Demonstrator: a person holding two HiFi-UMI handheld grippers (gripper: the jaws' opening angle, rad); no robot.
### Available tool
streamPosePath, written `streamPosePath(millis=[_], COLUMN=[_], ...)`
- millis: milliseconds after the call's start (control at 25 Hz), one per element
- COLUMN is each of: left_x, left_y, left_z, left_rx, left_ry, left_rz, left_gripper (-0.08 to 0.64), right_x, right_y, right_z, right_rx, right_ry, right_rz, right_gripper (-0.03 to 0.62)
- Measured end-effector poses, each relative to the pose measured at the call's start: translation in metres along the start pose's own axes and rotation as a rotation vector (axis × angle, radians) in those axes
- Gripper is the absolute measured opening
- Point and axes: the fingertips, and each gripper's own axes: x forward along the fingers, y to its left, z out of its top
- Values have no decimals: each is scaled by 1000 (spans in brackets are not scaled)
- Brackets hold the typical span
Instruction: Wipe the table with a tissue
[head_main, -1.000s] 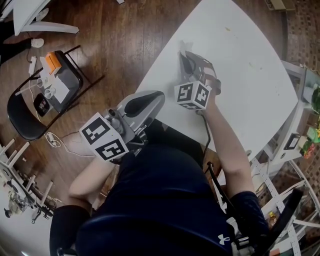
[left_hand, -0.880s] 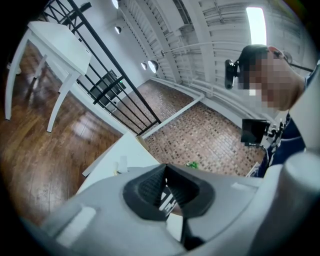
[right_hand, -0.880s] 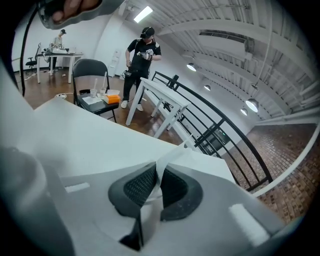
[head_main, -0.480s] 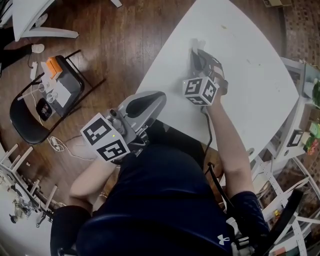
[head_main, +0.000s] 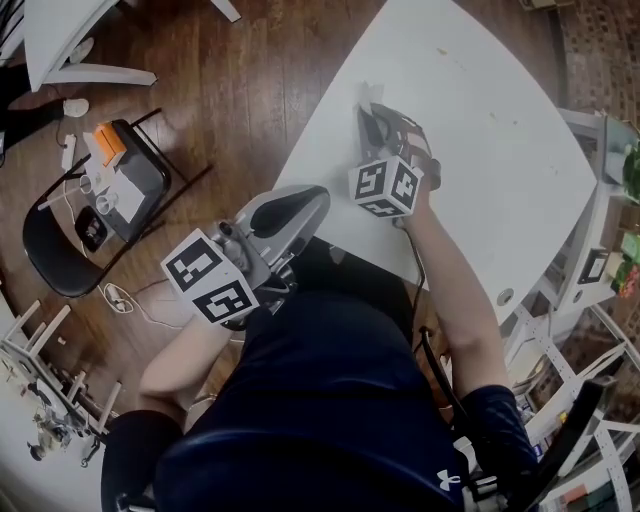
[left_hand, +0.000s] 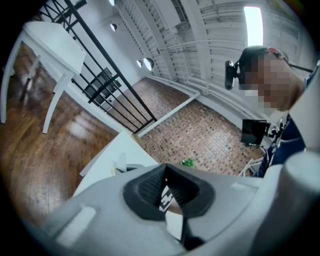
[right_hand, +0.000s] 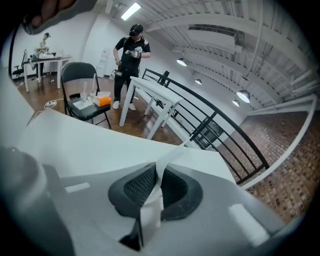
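Observation:
The white table (head_main: 480, 130) fills the upper right of the head view. My right gripper (head_main: 372, 108) rests on it near its left edge and points away from me. It is shut on a white tissue (head_main: 365, 94) that sticks out past the tips. In the right gripper view the tissue (right_hand: 152, 207) runs as a strip between the dark pads of the right gripper (right_hand: 159, 172), above the table (right_hand: 75, 145). My left gripper (head_main: 312, 192) hangs off the table's near edge by my body. In its own view the left gripper (left_hand: 165, 171) has its tips together with nothing held.
A black chair (head_main: 60, 235) with a tray of small items stands on the wood floor at left, a cable beside it. A metal shelf (head_main: 590, 270) borders the table's right side. Far off, another person (right_hand: 130, 55) stands by a white table (right_hand: 150, 92) and black railing.
The right gripper with the tissue slid away up the table half a second ago, then came back toward me to about where it was. The left gripper stayed put.

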Motion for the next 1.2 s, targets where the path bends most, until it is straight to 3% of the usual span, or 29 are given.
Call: streamPosePath(millis=[120, 400, 600, 760, 960, 1200], left_x=[10, 39, 39, 40, 30, 9], left_y=[-6, -60, -107, -145, -205, -264], left_z=[0, -13, -54, -109, -192, -236], left_rx=[23, 103, 149, 200, 214, 327], left_ry=[20, 58, 99, 136, 157, 155], left_rz=[-41, -130, -164, -170, -152, -132], left_gripper=[3, 3, 3, 3, 3, 3], right_x=[-37, -167, -270, -346, -443, -528], right_y=[-15, -56, -43, -19, 13, 33], right_z=[-5, -48, -87, -115, -137, -153], right_rx=[137, 717, 1015, 1107, 1110, 1102], right_ry=[-23, -196, -323, -437, -545, -601], right_rz=[-32, -125, -185, -242, -278, -345], right_gripper=[23, 23, 23, 23, 23, 23])
